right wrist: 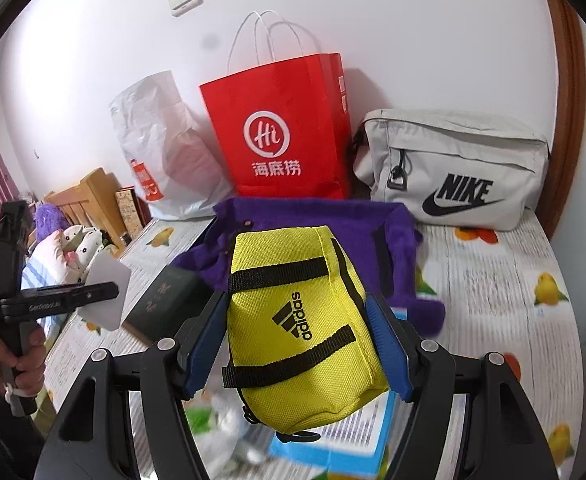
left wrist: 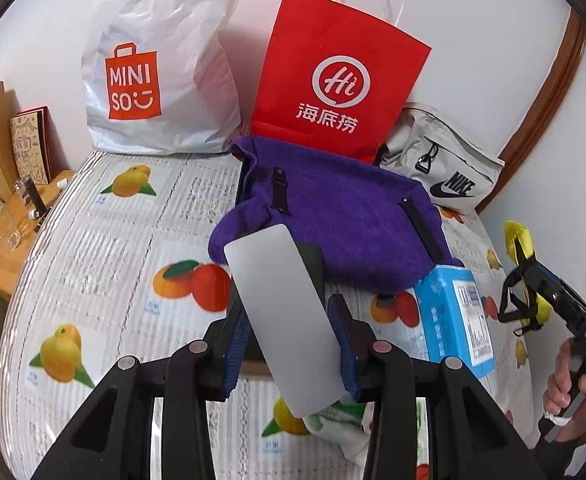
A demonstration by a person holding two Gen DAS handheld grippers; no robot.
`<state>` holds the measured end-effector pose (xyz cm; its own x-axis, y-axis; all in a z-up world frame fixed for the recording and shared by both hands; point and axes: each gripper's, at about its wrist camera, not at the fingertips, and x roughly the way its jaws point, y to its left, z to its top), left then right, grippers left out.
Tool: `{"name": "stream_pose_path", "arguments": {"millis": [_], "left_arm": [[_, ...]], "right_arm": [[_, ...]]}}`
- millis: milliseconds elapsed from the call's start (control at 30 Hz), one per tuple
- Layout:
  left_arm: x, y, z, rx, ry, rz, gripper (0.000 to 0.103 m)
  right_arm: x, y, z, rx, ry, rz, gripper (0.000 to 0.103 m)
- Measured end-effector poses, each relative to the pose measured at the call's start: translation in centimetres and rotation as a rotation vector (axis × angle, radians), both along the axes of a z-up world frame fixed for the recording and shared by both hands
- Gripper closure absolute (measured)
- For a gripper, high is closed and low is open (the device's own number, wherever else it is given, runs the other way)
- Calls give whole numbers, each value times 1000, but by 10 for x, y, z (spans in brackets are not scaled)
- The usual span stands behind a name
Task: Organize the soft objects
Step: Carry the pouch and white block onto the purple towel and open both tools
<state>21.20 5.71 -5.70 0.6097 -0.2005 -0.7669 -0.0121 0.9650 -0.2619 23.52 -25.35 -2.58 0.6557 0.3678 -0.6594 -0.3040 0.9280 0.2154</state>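
Observation:
My left gripper is shut on a flat grey-white card-like object, held above the table; it also shows in the right wrist view. My right gripper is shut on a yellow Adidas pouch with black straps, held above the table; it shows at the right edge of the left wrist view. A purple fuzzy bag with black straps lies open on the table ahead of both grippers, also in the right wrist view.
A fruit-print tablecloth covers the table. A white Miniso bag, a red paper bag and a grey Nike bag stand against the wall. A blue box and a dark booklet lie nearby.

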Motion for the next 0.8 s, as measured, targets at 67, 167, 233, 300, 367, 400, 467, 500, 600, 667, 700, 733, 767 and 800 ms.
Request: {"name": "stream_pose_path", "arguments": {"millis": [67,167,233,300,367,400,467,500,600,667,700,733,767,800], "left_arm": [[7,1,-1,-5,2,0,65],[17,3,-5,-12,8,7,65],[23,4,-9,-23,16,4,65],[28,6,-13,-38,24,5,65],[35,7,-16,-44,29,3,65],[37,7,-17,-43,29,3,65],[44,7,-18,-42,27,-2,65],[46,7,-17,-43,26,-4,65],[55,5,-18,-46,25,-18,64],[62,2,-21,-45,29,-31,64],[66,2,-22,-44,34,-33,64],[69,1,-23,-43,38,-35,64],[74,-1,-25,-43,41,-40,64],[75,-1,-25,-44,42,-42,64]], "right_arm": [[15,0,-3,-3,5,-6,34],[39,1,-10,-10,26,-3,34],[55,2,-17,-26,37,-5,34],[67,3,-23,-27,51,-4,34],[79,5,-29,-27,65,-1,34],[84,7,-32,-33,71,0,34],[95,10,-38,-44,78,-3,34],[101,11,-41,-45,83,0,34],[116,15,-50,-59,97,4,34],[126,18,-58,-60,121,20,34],[131,19,-62,-59,132,21,34],[136,20,-67,-60,149,24,34],[140,21,-71,-64,161,27,34],[143,23,-76,-68,170,29,34]]}}
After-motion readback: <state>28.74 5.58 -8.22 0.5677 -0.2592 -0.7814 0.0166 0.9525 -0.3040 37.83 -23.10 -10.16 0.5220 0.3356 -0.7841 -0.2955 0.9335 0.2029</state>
